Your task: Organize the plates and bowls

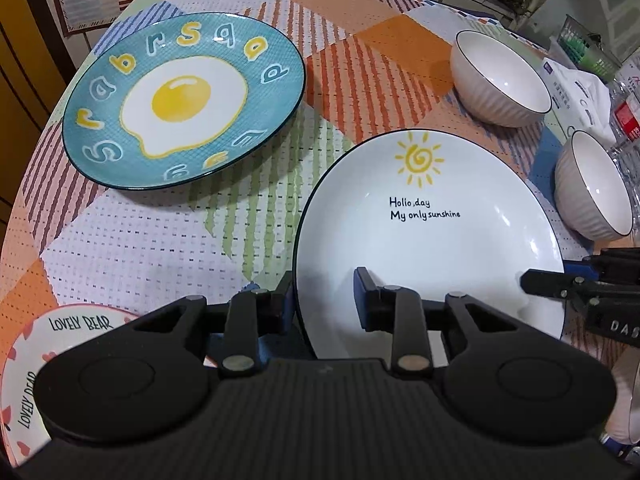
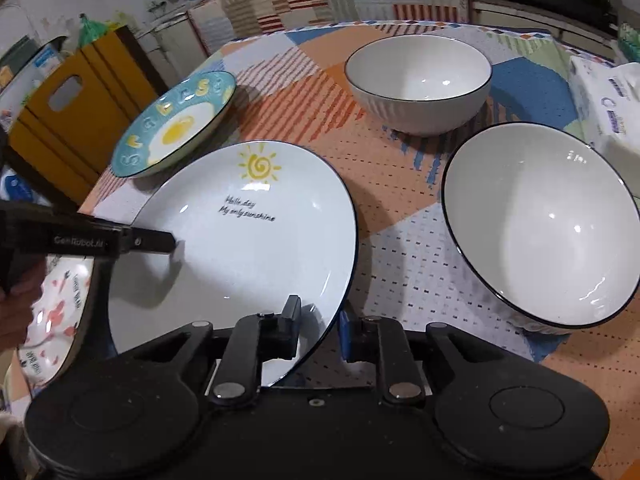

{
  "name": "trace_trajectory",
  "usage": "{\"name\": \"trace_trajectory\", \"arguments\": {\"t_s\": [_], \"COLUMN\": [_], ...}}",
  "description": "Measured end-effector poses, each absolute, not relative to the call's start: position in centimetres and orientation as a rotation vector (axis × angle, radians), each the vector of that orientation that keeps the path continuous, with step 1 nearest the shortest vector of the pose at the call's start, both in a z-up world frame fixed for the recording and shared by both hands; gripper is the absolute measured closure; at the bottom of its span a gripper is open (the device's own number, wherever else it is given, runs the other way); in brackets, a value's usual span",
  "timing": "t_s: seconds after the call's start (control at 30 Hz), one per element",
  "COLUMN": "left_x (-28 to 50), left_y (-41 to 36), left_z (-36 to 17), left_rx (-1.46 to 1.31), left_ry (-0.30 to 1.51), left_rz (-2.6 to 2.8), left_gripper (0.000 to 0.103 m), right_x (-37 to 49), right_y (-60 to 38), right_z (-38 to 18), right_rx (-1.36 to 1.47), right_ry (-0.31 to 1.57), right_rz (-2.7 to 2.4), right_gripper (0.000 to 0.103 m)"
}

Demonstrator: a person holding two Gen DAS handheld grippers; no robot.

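You have glossy glazed ceramic in the sun plate (image 1: 432, 248) and ribbed white bowl (image 2: 418, 84), resting on a matt woven tablecloth (image 1: 160, 240), beside matt black plastic gripper fingers (image 1: 370, 296).

Your left gripper's body hides most of the "Lovely Bear" plate (image 1: 60, 332), which the picture's lower left edge also cuts off. In the right wrist view the white sun plate (image 2: 240, 248) covers that same plate, and its near rim disappears behind the right gripper. The packages (image 1: 580, 92) at the table's far right are too blurred to read.
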State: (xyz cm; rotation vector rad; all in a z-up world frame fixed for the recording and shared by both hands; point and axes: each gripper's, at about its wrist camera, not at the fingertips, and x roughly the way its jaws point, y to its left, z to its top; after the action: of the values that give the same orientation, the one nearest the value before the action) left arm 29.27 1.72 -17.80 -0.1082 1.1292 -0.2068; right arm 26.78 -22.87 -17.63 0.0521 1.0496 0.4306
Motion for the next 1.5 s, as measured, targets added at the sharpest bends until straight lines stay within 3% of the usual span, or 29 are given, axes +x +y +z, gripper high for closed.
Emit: {"name": "trace_trajectory", "arguments": {"t_s": [0.27,0.5,0.63,0.9,1.0,1.23,1.5], "left_x": [27.9,24.3,22.2,17.6,15.9,11.8,9.9], "left_y": [1.4,0.5,0.8,4.7,6.0,8.4,10.8], "left_z": [-16.0,-10.8,-7.7,-2.8,-2.2,-2.1,-4.2], "left_rx": [-0.068,-0.032,-0.009,0.015,0.076,0.150,0.162], "left_ry": [1.129,1.066,1.027,0.968,0.975,0.977,0.990], "left_rz": [-0.172,-0.210,-0.210,-0.178,-0.179,-0.192,-0.195], "left_gripper": [0.074,0.068,0.062,0.051,0.042,0.031,0.025], "right_x": [26.2,23.3,21.3,17.2,15.5,12.2,9.5], "right_y": [-20.1,-19.2,-18.6,-16.5,-14.9,-11.5,-9.7], "right_z": [-16.6,-13.8,-10.8,-6.5,-6.2,-5.5,-5.7], "right_rx": [-0.082,-0.113,-0.072,-0.051,-0.065,-0.101,-0.170], "right_ry": [1.052,0.978,0.914,0.858,0.854,0.841,0.826], "right_rz": [0.300,0.285,0.319,0.475,0.522,0.630,0.668], "right_gripper": [0.071,0.066,0.058,0.055,0.052,0.033,0.031]}}
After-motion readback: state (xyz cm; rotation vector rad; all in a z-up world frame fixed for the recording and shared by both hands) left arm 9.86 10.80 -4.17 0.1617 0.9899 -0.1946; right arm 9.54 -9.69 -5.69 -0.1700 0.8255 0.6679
